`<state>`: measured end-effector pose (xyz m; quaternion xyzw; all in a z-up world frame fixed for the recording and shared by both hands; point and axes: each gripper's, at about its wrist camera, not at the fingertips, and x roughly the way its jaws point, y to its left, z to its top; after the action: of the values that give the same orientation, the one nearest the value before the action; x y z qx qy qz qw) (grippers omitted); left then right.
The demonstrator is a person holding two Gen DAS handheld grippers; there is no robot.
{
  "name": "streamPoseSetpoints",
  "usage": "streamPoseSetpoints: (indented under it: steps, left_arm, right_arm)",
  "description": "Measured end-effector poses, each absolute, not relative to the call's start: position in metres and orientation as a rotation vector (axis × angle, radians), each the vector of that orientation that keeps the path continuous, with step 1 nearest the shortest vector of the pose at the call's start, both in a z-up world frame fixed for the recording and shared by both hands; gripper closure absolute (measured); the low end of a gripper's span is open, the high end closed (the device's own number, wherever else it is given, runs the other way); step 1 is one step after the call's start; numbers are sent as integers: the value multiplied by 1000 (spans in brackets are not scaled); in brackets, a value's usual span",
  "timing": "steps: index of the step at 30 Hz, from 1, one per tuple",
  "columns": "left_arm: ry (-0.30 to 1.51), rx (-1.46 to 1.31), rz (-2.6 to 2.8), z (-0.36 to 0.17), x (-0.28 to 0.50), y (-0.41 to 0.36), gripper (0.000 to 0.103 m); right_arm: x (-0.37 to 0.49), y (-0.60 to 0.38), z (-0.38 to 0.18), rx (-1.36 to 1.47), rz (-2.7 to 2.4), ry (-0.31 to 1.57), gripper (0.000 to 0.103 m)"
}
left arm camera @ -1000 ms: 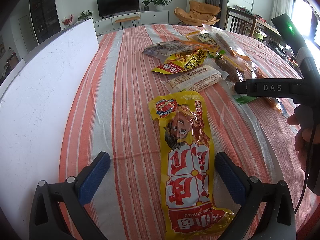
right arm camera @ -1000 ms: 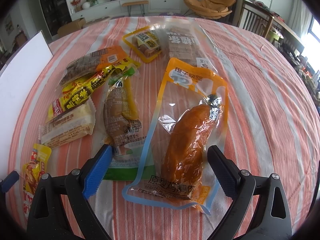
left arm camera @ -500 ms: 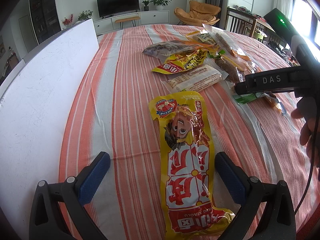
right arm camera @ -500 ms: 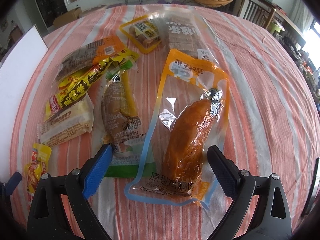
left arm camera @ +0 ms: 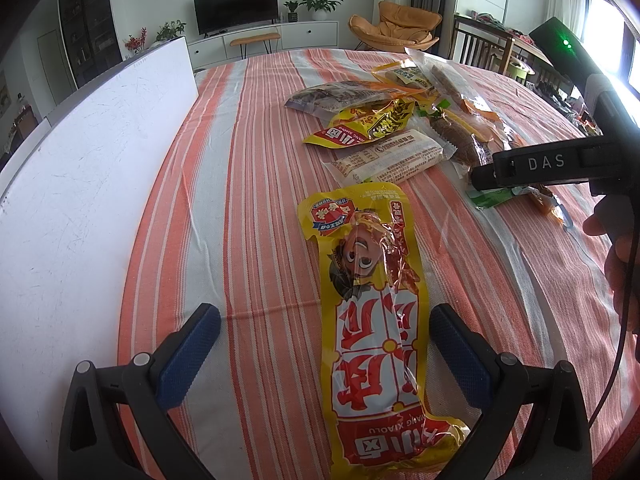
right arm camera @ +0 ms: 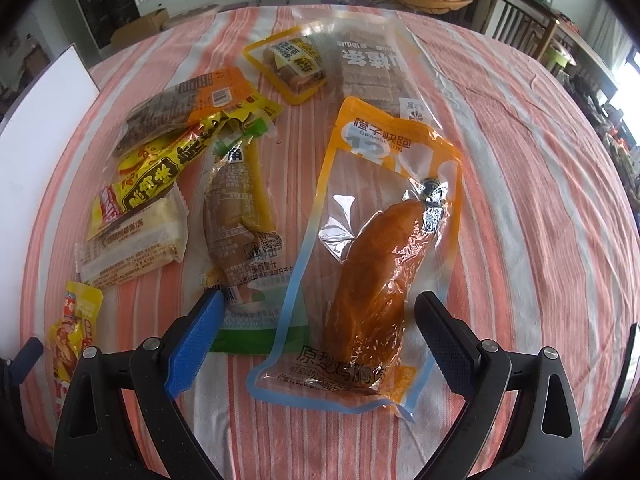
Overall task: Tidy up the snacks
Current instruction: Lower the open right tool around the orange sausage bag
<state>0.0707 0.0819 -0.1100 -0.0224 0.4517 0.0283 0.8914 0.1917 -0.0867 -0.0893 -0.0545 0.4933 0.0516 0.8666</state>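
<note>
A long yellow packet with a cartoon face lies flat on the striped cloth, its lower half between the wide-apart fingers of my left gripper, which is open. My right gripper is also open, with its fingers on either side of the near end of a clear orange-and-blue pouch holding a browned chicken piece. A green-and-yellow packet lies under the pouch's left edge, beside the blue left fingertip. In the left wrist view the right tool's black bar hovers over the pile, held by a hand.
Left of the pouch lie a white cake wrapper, a yellow packet and a dark packet. Beyond it are a small orange packet and a clear strip pack. A white board stands along the table's left side. Chairs stand beyond the far edge.
The right gripper has tipped further down over the pouch, so the table fills more of its view. The left gripper and the yellow packet have not moved.
</note>
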Motion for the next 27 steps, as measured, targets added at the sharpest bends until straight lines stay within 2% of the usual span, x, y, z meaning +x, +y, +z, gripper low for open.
streamPoseSetpoints:
  steps: [10, 18, 23, 27]
  left_arm:
    - [937, -46, 59, -110, 71, 82, 0]
    - [937, -46, 59, -110, 71, 82, 0]
    - [937, -47, 58, -110, 71, 82, 0]
    - [937, -47, 58, -110, 71, 82, 0]
  right_arm:
    - [177, -91, -90, -134, 127, 981, 12]
    - [161, -102, -91, -129, 143, 990, 12]
    - [120, -129, -95, -123, 187, 997, 10]
    - [90, -161, -92, 56, 314, 990, 10]
